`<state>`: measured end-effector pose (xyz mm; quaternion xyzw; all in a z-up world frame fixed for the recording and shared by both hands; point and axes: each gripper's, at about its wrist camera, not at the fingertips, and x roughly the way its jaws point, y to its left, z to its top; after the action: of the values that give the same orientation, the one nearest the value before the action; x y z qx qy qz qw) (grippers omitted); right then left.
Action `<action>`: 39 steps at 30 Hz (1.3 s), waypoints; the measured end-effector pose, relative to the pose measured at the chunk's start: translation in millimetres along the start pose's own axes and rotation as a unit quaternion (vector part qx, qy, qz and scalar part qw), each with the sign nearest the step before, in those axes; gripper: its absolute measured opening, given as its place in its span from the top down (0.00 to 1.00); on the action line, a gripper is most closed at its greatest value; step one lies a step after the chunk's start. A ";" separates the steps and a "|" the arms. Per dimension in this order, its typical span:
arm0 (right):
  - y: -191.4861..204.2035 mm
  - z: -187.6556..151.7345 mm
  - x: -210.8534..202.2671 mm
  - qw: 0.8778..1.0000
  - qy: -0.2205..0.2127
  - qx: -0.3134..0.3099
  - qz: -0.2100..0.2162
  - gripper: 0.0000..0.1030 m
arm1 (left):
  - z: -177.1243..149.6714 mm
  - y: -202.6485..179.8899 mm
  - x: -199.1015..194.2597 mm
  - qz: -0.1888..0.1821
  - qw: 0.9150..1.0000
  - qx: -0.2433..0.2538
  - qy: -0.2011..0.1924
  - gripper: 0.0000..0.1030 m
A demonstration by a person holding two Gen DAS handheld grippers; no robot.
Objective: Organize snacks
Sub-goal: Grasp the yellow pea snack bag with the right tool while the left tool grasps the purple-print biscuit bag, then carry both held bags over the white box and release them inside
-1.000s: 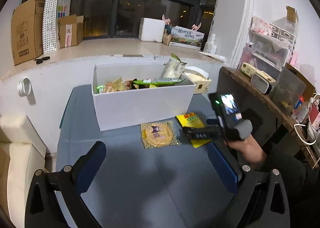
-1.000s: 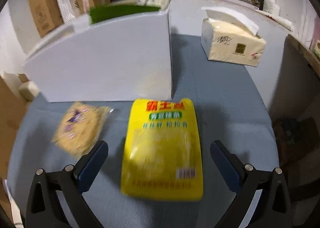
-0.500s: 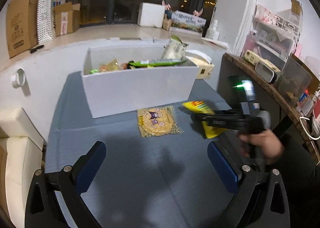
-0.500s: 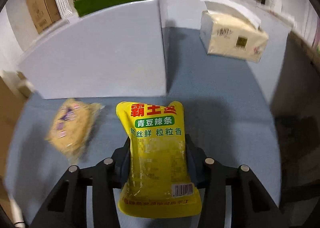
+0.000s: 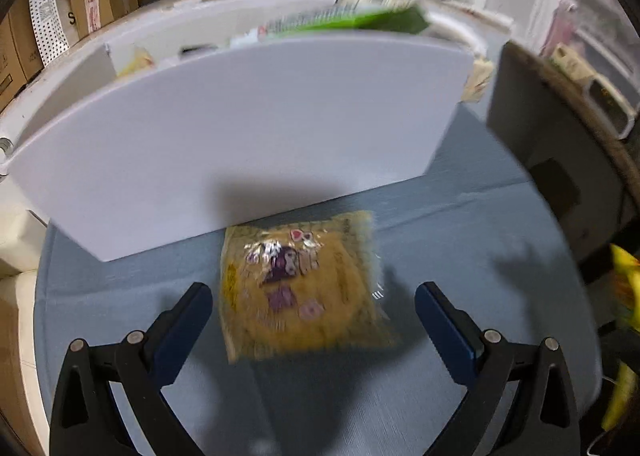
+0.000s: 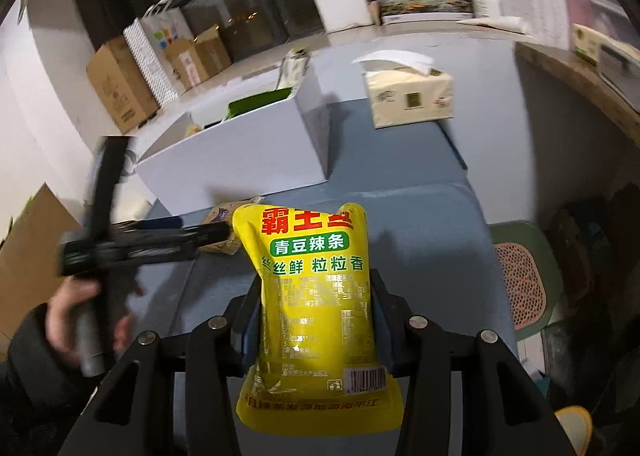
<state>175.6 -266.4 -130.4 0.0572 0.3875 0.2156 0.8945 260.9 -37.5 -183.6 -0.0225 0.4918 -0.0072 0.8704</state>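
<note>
My right gripper point(image 6: 316, 312) is shut on a yellow snack pouch point(image 6: 312, 296) with red and green print, held up off the grey-blue table point(image 6: 420, 223). A clear packet of a round golden cracker point(image 5: 300, 288) with a cartoon sticker lies flat in front of the white box point(image 5: 248, 127). My left gripper point(image 5: 314, 320) is open, its blue pads on either side of that packet without touching it. In the right wrist view the left gripper point(image 6: 192, 236) reaches over the cracker packet point(image 6: 228, 215), a hand on its handle. The white box point(image 6: 248, 151) holds several snacks, a green pack among them.
A tissue pack point(image 6: 408, 99) stands right of the box. A dark wooden shelf point(image 5: 560, 127) borders the table's right side. Cardboard boxes point(image 6: 120, 91) and a paper bag sit on the sill behind. A green stool point(image 6: 524, 276) stands beside the table.
The right gripper closed on the yellow pouch and lifted it off the table. The left gripper came down and forward until its fingers straddle the cracker packet.
</note>
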 end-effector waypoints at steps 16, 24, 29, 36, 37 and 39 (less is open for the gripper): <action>-1.2 -4.5 0.6 1.000 0.001 0.013 -0.001 0.51 | -6.4 12.4 -6.8 -0.022 1.000 -0.007 -0.009 0.22; 20.8 3.2 0.3 1.000 -0.003 -0.007 0.012 0.51 | -34.3 31.3 -135.8 -0.024 0.990 0.001 -0.137 0.22; 54.4 27.9 2.6 0.998 -0.015 -0.050 0.030 0.51 | -11.3 66.5 -187.8 -0.013 0.982 -0.005 -0.187 0.22; 112.6 120.5 19.2 0.990 -0.062 -0.113 0.056 0.50 | 58.3 98.9 -176.8 0.000 0.979 -0.029 -0.203 0.21; 115.6 132.1 25.3 0.990 -0.064 -0.114 0.055 0.50 | 66.6 99.5 -172.2 0.005 0.978 -0.026 -0.206 0.21; 120.7 160.6 44.0 0.991 -0.058 -0.110 0.051 0.50 | 87.7 102.8 -163.1 0.015 0.978 -0.024 -0.204 0.21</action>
<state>276.4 -128.4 -15.9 -0.0091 0.3058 0.2987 0.9040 250.9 73.7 -3.6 -0.0373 0.3039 0.0221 0.9517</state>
